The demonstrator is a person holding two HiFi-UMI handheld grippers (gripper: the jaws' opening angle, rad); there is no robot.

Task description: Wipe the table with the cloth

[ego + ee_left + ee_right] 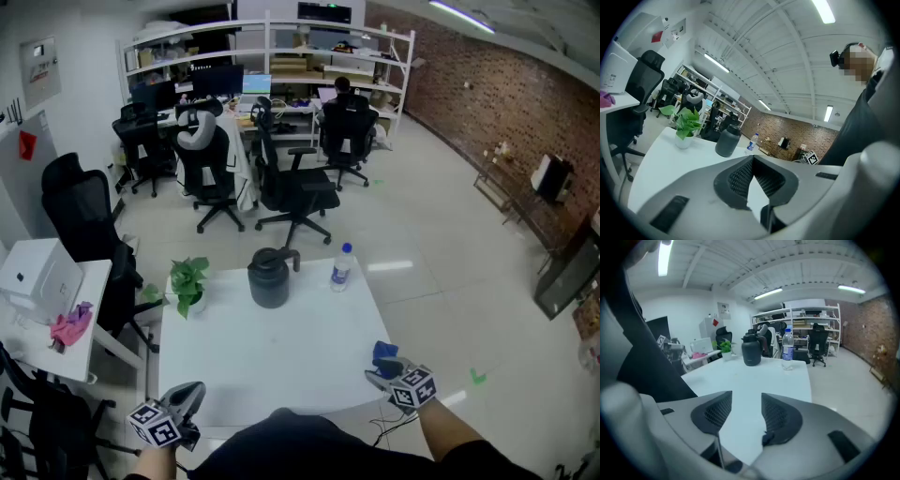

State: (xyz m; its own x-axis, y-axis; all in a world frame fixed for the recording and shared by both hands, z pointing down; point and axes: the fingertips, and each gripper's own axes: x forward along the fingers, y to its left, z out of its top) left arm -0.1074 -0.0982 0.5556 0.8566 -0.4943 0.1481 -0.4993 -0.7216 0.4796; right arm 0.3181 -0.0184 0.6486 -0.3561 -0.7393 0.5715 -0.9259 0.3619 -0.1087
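The white table (pixel 281 347) lies in front of me. A blue cloth (pixel 383 352) sits bunched at its near right corner, right against my right gripper (pixel 386 373). In the right gripper view that gripper (pixel 746 401) has its jaws apart, with bare table showing between the pads. A scrap of the blue cloth (pixel 769 436) shows low by the right jaw's root, not between the pads. My left gripper (pixel 187 401) hovers at the table's near left edge. In its own view its (pixel 753 160) jaw tips meet and hold nothing.
A potted plant (pixel 188 281), a dark jug (pixel 270 277) and a water bottle (pixel 341 266) stand along the table's far side. A side desk on the left carries a pink cloth (pixel 72 324) and a white device (pixel 42 278). Office chairs (pixel 292 187) stand beyond.
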